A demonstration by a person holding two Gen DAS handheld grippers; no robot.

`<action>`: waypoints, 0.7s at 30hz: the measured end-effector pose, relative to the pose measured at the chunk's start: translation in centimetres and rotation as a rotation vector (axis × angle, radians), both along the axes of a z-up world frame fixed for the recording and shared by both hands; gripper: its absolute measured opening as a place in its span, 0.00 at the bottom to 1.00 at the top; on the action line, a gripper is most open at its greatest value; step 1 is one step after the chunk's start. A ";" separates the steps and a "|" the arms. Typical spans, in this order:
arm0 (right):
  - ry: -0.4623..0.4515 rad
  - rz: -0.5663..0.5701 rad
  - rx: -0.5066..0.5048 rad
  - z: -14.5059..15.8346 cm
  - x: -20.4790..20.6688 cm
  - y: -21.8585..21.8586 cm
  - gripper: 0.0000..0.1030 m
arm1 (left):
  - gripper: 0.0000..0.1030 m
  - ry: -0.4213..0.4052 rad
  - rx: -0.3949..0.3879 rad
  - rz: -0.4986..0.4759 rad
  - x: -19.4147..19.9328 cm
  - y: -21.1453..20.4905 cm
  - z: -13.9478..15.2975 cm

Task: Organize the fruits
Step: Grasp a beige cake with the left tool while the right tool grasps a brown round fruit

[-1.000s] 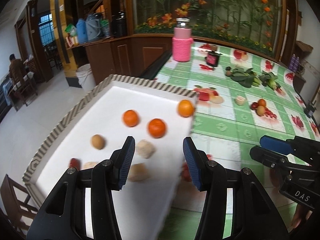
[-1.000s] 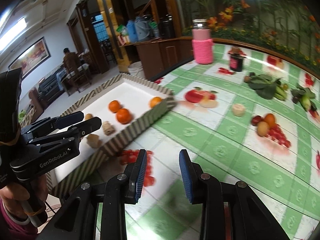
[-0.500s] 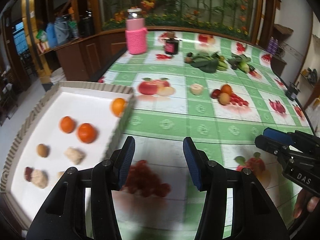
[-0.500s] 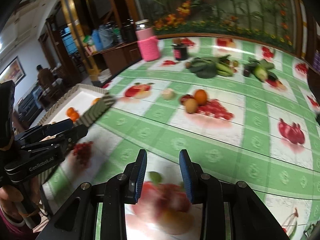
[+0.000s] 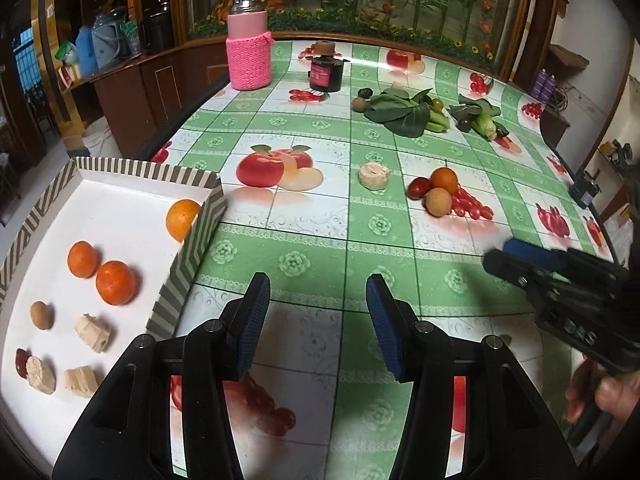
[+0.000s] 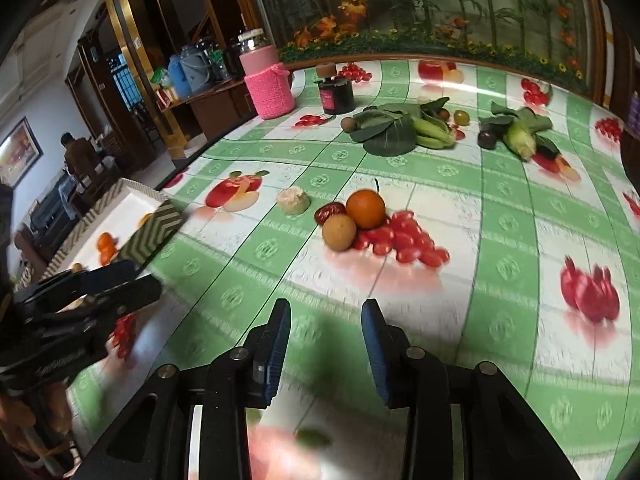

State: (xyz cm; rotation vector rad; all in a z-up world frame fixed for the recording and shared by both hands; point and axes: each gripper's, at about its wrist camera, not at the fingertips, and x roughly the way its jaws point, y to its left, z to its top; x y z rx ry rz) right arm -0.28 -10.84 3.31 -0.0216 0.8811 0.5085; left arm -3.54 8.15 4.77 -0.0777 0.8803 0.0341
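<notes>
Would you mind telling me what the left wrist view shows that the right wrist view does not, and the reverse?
Only the left wrist view shows the tray's near contents: pale chunks, a small brown fruit and a red date.

Only the right wrist view shows a seated person and a framed picture in the room beyond.

Both show the striped tray holding oranges, the loose orange by a brown fruit, the leafy greens, the pink flask, and both grippers, left and right, open and empty.

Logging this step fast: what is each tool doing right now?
Left tool: open, holding nothing.
Right tool: open, holding nothing.
</notes>
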 end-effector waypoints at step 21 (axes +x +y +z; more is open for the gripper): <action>0.025 0.040 -0.008 -1.4 5.4 1.6 0.24 | 0.49 0.065 -0.077 0.054 5.0 0.6 -1.3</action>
